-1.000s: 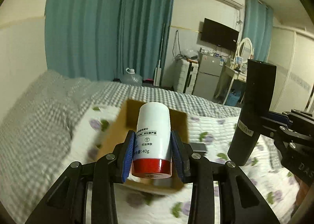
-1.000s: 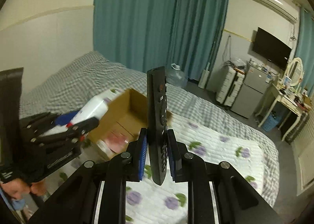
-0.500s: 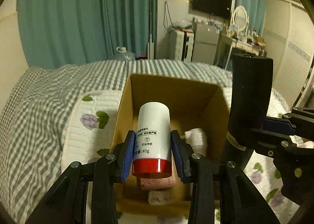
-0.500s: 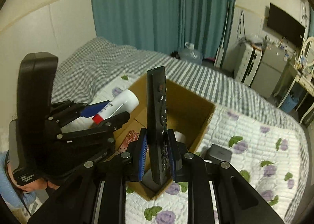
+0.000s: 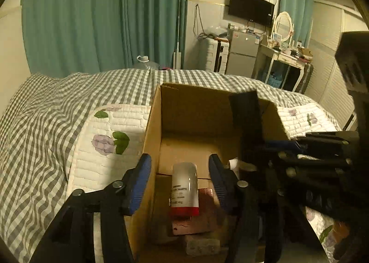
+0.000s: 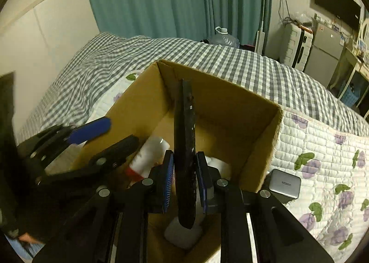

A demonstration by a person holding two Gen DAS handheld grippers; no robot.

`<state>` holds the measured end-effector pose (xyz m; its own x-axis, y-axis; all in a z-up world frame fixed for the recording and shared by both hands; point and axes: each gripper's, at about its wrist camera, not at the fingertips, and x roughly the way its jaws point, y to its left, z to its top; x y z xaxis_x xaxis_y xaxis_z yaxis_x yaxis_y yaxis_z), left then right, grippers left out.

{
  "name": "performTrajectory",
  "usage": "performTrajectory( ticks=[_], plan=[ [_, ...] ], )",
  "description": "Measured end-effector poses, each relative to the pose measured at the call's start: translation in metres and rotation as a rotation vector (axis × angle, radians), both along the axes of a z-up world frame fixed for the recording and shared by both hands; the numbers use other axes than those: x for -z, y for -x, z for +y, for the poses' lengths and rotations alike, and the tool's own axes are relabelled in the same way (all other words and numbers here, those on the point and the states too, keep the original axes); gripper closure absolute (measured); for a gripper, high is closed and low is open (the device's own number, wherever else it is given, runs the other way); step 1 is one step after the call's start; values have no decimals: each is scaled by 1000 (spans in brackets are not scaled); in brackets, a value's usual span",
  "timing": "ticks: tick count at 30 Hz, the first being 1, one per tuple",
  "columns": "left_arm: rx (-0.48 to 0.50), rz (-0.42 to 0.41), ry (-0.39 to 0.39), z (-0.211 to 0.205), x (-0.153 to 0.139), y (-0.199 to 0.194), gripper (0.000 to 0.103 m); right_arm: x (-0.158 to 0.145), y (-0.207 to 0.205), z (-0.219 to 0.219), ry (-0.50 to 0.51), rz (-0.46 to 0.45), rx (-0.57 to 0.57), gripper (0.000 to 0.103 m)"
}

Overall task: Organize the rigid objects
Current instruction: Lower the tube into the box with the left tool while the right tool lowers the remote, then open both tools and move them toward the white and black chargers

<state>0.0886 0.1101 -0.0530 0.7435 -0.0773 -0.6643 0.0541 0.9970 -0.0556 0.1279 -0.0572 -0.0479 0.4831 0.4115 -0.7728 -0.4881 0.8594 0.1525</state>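
In the left wrist view, the left gripper [image 5: 180,178] fills the lower centre with its blue pads spread wide, grasping nothing. The bottle [image 5: 184,190], white with a red cap, lies between them but apart from both, resting on packets inside the box [image 5: 152,129] at mid-frame. In the right wrist view, the right gripper [image 6: 184,180] at lower centre is clenched on the remote [image 6: 184,138], which stands upright over the box [image 6: 258,147]; the bottle [image 6: 147,155] lies at its left.
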Motion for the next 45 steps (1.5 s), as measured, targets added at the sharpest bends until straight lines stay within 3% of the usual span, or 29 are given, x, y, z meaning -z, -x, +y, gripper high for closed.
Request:
performTrajectory(
  ticks=[3, 6, 9, 13, 15, 22, 27, 31, 34, 37, 40, 45],
  plan=[
    [-9, 7, 17, 3, -3, 4, 45, -11, 1, -5, 3, -42, 35, 80],
    [-20, -1, -23, -2, -8, 11, 45, -27, 7, -22, -9, -95, 83, 44],
    [-26, -17, -74, -14, -17, 20, 43, -45, 12, -48, -24, -132, 127, 41],
    [-19, -33, -69, -40, -31, 36, 38, -64, 23, -89, -20, -182, 185, 29],
    [-2, -26, -71, -59, -36, 41, 38, -71, 30, -107, -3, -209, 205, 28],
    [-28, -6, -113, -136, -36, 51, 37, -63, 45, -174, 59, -254, 252, 9],
    [-8, 53, -108, -184, -19, 50, 37, -38, 39, -214, 110, -278, 250, 1],
    [-18, 112, -97, -211, 8, 45, 37, -13, 27, -239, 121, -255, 263, 1],
    [-43, 167, -106, -221, 36, 34, 37, 10, 20, -251, 113, -204, 259, 1],
    [-58, 190, -124, -228, 59, 25, 37, 30, 15, -248, 185, -193, 226, 1],
    [-82, 259, -89, -230, 82, 11, 37, 46, 11, -241, 233, -160, 189, 1],
    [-159, 295, -76, -225, 108, -7, 37, 53, 7, -248, 199, -127, 174, 1]
  ],
)
